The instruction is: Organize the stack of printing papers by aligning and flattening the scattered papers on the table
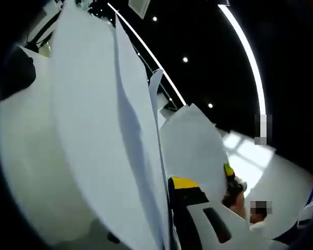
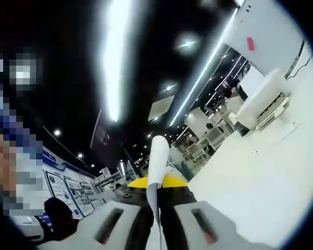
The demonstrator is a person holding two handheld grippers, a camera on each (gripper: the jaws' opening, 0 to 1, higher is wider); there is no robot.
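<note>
Both the left gripper [image 1: 169,229] and right gripper [image 2: 155,221] have jaws clamped on the lifted paper stack [image 1: 101,135], its edges fanned, so squaring and flattening likely remain.

Papers [image 1: 94,130] stand edgewise between the left tool's [image 1: 169,229] jaws.

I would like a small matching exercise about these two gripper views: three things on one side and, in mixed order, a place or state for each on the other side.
Things:
1. sheets of paper
2. single paper edge
3. long ceiling light strip

Places or states:
A. bright line curving over the dark ceiling in the left gripper view
B. standing on edge, seen thin, pinched between the right gripper jaws
C. broad white surfaces lifted up, close to the left gripper

Pairs: 1-C, 2-B, 3-A
</note>
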